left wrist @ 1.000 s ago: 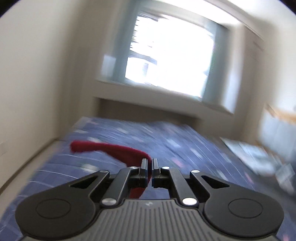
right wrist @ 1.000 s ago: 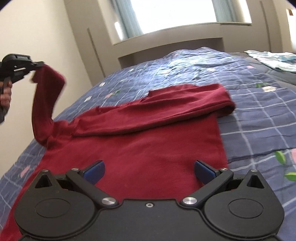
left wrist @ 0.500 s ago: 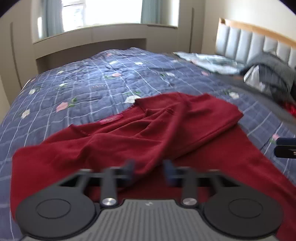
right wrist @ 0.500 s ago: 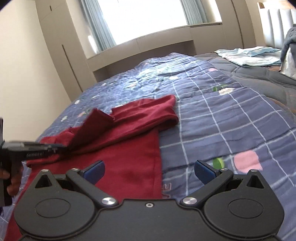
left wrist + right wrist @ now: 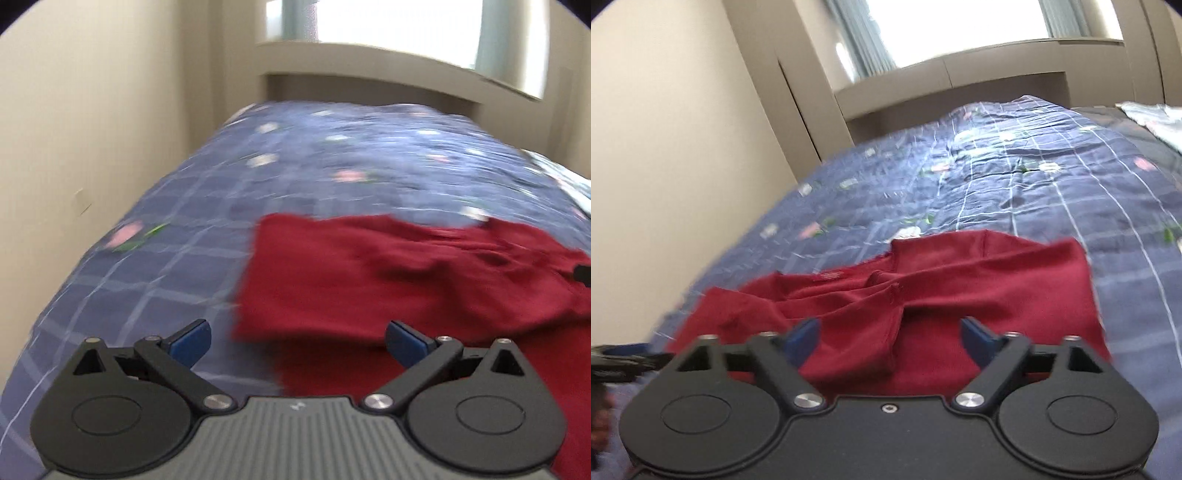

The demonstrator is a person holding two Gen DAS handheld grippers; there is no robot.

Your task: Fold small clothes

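the red top [image 5: 960,291] lies on the blue quilt [image 5: 1034,177], both sleeves folded in. the left gripper [image 5: 295,341] has just opened wide, empty; the right gripper [image 5: 890,341] has just been narrowing, nothing between its jaws. next, probably fold the body

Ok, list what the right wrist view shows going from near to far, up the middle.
Right gripper, jaws apart → red garment → blue checked bedspread → beige ledge → window.
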